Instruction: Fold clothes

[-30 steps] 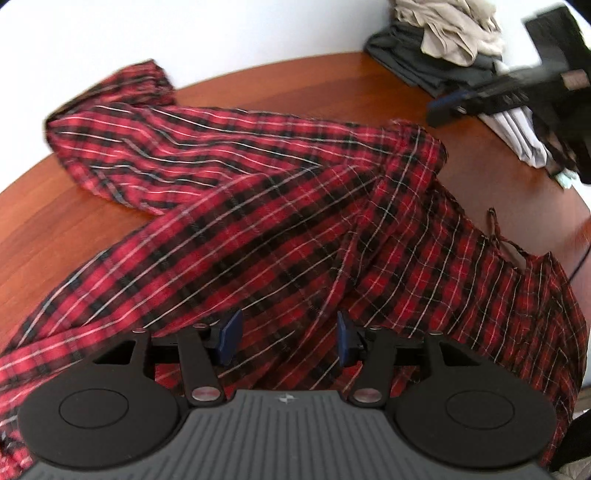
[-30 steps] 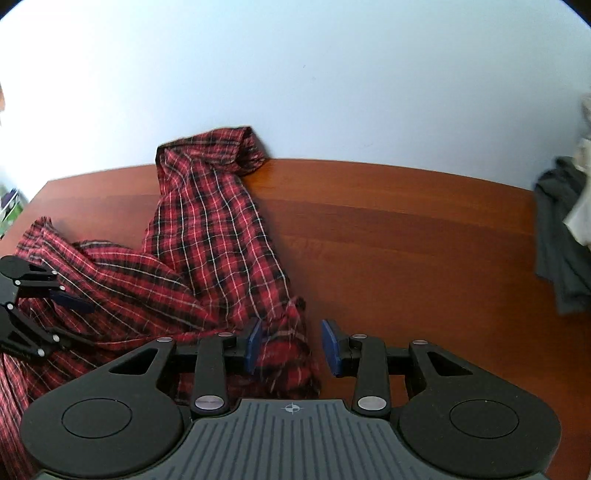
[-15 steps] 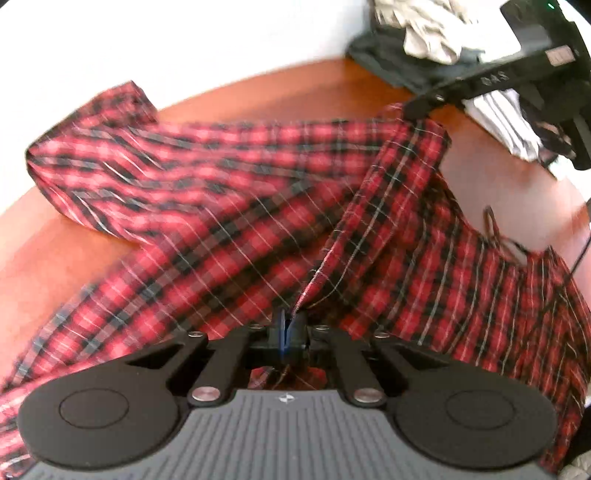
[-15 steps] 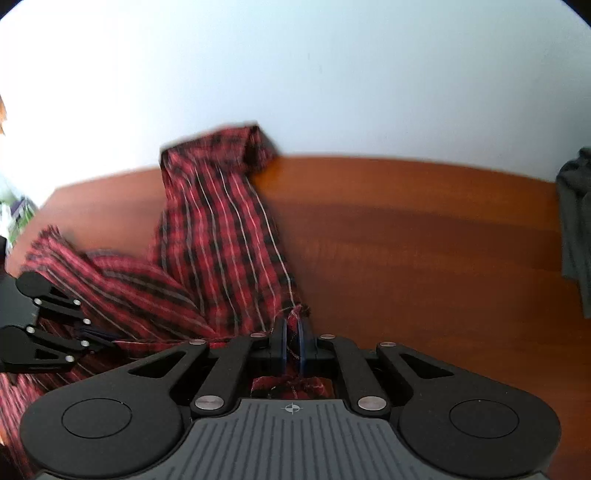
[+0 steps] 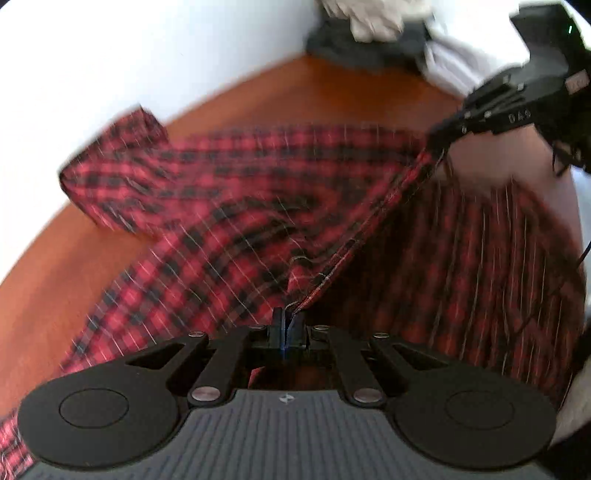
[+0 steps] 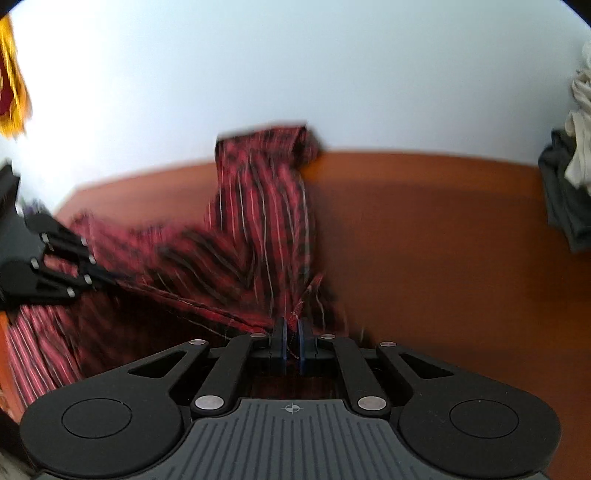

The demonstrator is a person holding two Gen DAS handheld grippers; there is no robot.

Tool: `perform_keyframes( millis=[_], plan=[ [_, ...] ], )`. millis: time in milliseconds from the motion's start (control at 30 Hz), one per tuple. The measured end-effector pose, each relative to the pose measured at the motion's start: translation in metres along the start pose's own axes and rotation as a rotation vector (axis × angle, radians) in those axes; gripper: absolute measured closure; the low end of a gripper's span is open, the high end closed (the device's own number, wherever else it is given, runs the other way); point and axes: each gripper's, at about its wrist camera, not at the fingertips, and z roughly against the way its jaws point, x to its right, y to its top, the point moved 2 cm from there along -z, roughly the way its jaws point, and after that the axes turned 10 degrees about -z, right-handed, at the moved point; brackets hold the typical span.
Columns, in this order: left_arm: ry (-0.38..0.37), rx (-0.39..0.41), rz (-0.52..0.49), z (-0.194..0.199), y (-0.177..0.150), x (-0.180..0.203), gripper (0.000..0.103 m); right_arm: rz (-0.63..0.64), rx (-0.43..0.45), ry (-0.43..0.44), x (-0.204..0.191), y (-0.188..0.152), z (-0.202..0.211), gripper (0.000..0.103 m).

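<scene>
You are pinching the hem of the plaid garment (image 5: 229, 206) in the left gripper (image 5: 287, 325) and right gripper (image 6: 291, 332), fingers pressed together on it, above the counter (image 6: 424, 229); being light, limp cloth, it is sagging between grips.

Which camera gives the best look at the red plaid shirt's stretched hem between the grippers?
Left wrist view: the red plaid shirt shows its taut hem running from the left gripper to the right gripper. Right wrist view shows the hem shorter, blurred and shadowed.

The shirt (image 5: 229, 206) lies on the table (image 6: 424, 229), a clothes pile (image 5: 373, 33) behind at the table's far edge.
</scene>
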Motion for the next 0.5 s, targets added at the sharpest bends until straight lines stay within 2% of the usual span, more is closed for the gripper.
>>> perform_keyframes(
  millis=[133,267,400,500],
  plan=[
    [-0.021,-0.075,-0.028,-0.019,-0.006,0.024,0.098,0.077,-0.033,-0.072,-0.009,-0.023,-0.018,0.095],
    [-0.031,-0.119,-0.026,-0.031,-0.008,0.034,0.098,0.110,-0.072,-0.102,-0.011,-0.032,-0.030,0.094],
    [-0.015,-0.105,-0.011,-0.028,-0.006,0.033,0.097,0.112,-0.076,-0.119,-0.011,-0.028,-0.033,0.094],
    [0.017,-0.015,0.005,-0.006,-0.002,0.029,0.097,0.106,-0.030,-0.143,-0.014,-0.021,-0.024,0.094]
  ],
)
